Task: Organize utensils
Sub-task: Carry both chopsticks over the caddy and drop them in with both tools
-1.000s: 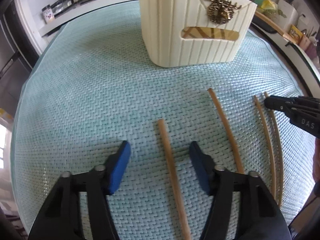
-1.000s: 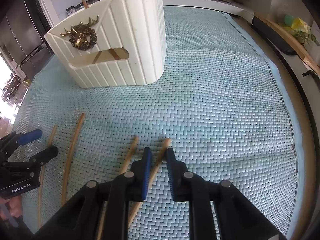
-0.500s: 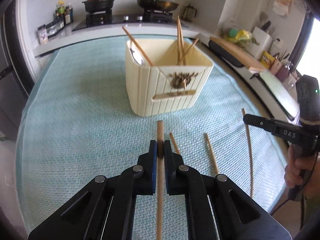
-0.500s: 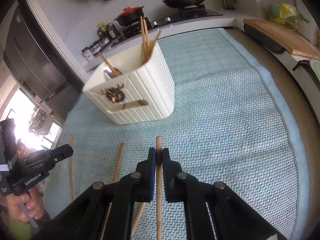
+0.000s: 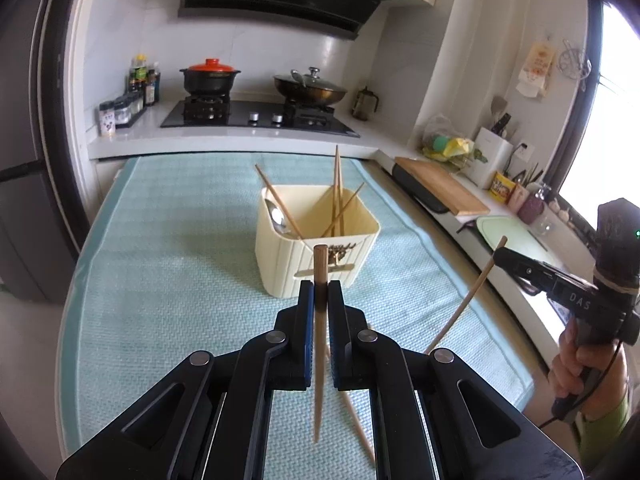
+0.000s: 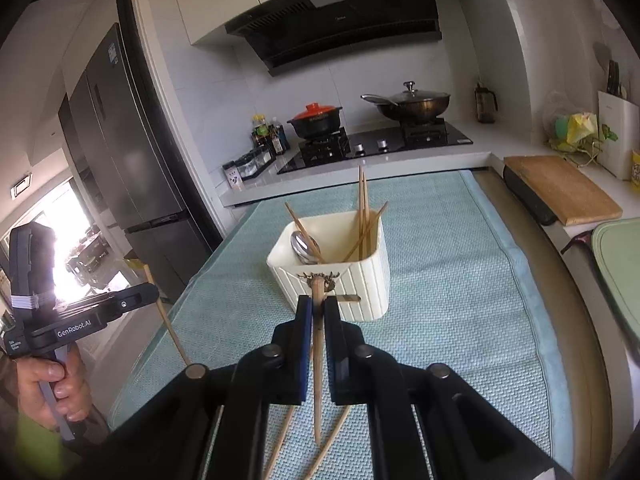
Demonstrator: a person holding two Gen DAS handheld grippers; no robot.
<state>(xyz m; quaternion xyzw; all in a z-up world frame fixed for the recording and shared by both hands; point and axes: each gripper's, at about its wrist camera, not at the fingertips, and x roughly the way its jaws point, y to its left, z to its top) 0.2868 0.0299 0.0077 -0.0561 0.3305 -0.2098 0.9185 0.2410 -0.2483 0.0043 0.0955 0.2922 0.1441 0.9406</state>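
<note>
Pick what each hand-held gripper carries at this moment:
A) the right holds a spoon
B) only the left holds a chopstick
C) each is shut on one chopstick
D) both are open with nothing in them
C: the left hand-held gripper clamps one chopstick, and the right hand-held gripper clamps another chopstick, both lifted off the mat in front of the cream utensil holder.

Black hand-held gripper (image 5: pixel 320 292), blue pads (image 5: pixel 307 320), silver screws

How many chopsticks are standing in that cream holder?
4. One chopstick leans beside the spoon; two upright chopsticks and a slanted chopstick share the other compartment. Shorter ones may be hidden inside.
</note>
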